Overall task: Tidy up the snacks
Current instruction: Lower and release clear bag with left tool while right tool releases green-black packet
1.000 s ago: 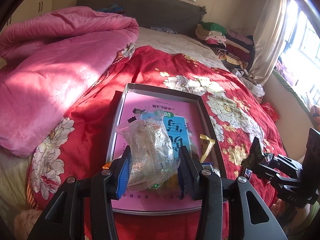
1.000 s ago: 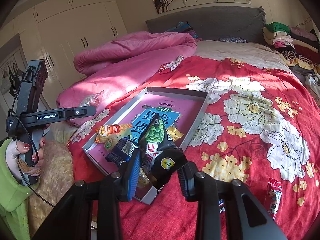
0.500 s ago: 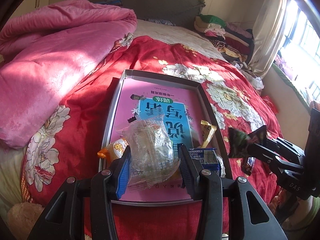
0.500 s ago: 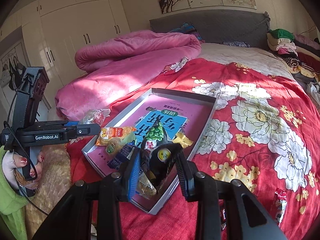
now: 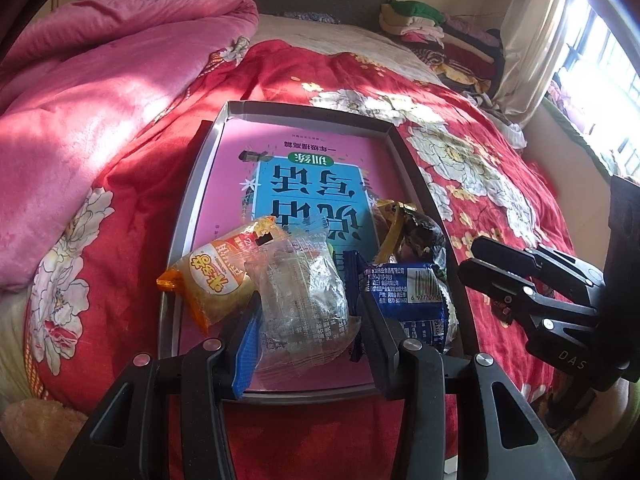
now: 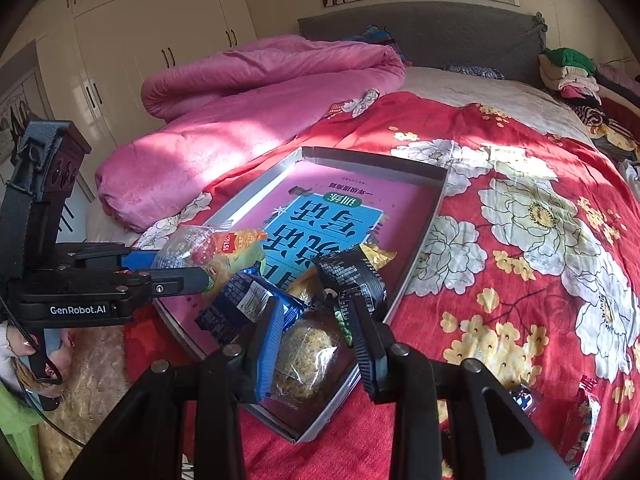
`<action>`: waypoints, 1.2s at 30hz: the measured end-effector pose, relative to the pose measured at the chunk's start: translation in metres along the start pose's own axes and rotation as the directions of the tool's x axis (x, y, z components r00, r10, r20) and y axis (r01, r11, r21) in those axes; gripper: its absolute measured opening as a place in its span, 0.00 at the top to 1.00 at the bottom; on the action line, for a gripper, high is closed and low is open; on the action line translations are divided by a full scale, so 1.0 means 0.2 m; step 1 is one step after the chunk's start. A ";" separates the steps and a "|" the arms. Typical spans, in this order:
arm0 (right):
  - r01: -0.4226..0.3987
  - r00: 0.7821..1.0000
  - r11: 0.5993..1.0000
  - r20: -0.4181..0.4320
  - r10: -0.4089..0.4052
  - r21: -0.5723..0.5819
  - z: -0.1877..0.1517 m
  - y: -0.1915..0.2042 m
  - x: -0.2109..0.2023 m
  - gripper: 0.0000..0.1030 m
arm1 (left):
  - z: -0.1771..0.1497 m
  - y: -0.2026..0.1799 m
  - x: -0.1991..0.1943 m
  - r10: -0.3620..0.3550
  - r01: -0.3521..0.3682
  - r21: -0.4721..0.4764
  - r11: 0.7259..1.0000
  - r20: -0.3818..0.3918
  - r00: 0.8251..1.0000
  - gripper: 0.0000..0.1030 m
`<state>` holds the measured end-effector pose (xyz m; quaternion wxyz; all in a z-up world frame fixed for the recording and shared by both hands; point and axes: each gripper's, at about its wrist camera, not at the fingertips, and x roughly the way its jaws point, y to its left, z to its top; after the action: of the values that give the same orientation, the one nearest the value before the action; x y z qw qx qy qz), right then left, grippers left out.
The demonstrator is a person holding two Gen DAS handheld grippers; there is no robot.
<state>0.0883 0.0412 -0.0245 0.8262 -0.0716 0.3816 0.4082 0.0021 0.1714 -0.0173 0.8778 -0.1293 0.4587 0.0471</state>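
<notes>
Between the left fingers [image 5: 248, 332], a clear snack packet [image 5: 300, 304] sits pinched

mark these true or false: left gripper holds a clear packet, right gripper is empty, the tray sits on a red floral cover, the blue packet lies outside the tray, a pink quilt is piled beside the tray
1. The left gripper holds a clear packet. True.
2. The right gripper is empty. False: its fingers pinch a black snack packet.
3. The tray sits on a red floral cover. True.
4. The blue packet lies outside the tray. False: it lies inside, at the near end.
5. A pink quilt is piled beside the tray. True.
</notes>
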 end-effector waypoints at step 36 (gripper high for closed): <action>-0.019 1.000 0.999 -0.018 0.020 0.031 0.02 -0.04 0.08 0.65 | -0.02 -0.09 0.07 -0.006 0.009 0.074 0.997 -0.034 0.999 0.52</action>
<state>0.1021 0.0482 -0.0335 0.8197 -0.0590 0.3960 0.4097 0.0109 0.1522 -0.0265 0.8743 -0.0993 0.4745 0.0247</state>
